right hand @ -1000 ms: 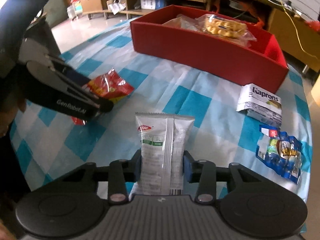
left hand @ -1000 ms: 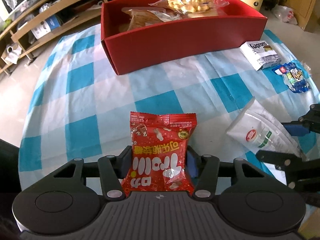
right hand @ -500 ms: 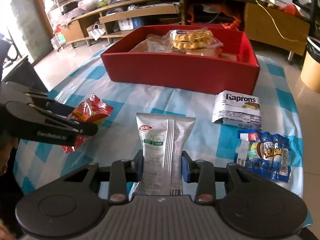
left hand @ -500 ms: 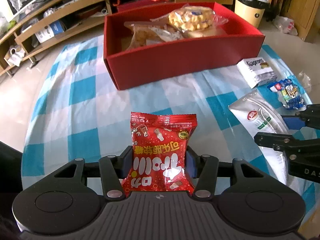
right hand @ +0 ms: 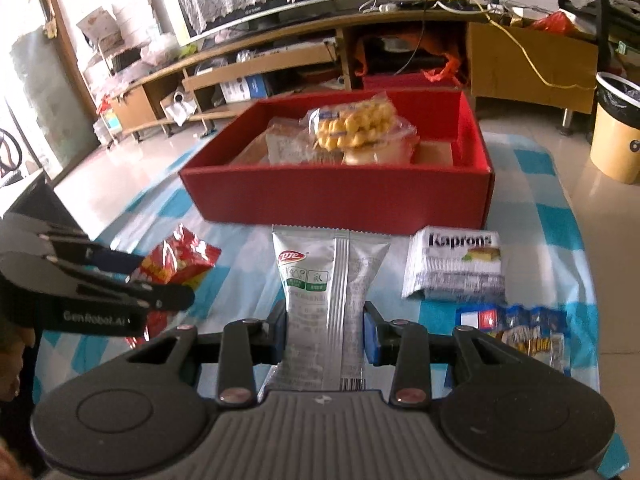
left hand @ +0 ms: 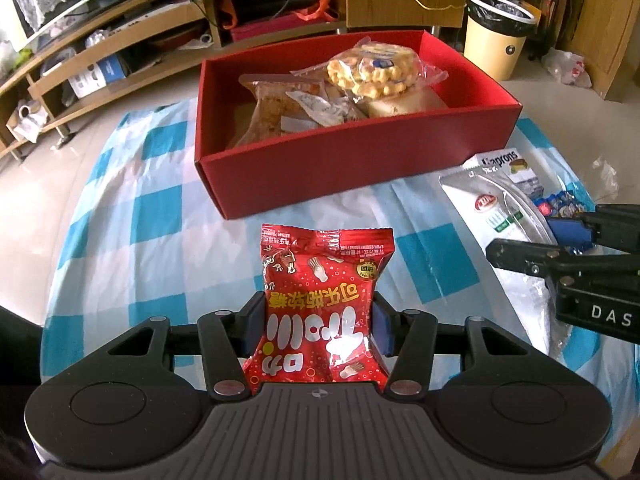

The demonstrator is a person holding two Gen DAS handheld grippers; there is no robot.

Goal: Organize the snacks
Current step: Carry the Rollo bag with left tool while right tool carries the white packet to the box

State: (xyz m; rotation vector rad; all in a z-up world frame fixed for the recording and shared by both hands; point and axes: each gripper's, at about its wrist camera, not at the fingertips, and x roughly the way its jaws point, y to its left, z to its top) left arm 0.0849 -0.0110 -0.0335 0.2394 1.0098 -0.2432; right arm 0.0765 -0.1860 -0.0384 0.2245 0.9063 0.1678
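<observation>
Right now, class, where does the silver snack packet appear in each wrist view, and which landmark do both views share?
Left wrist view: silver snack packet at right edge, in the right claw.
Right wrist view: bottom centre, upright between that claw's fingers.
Shared landmark: red box beyond it.

Sitting on checked cloth [left hand: 160,216]: 1 red box [left hand: 352,160]; 2 loose pkts, white Kaprons pack [right hand: 454,266] and blue pkt [right hand: 520,332]. Being gripped: 1 red pkt [left hand: 320,304], 1 silver pouch [right hand: 328,300]. Working: 2 grippers, left gripper [left hand: 316,322], right gripper [right hand: 325,330].
</observation>
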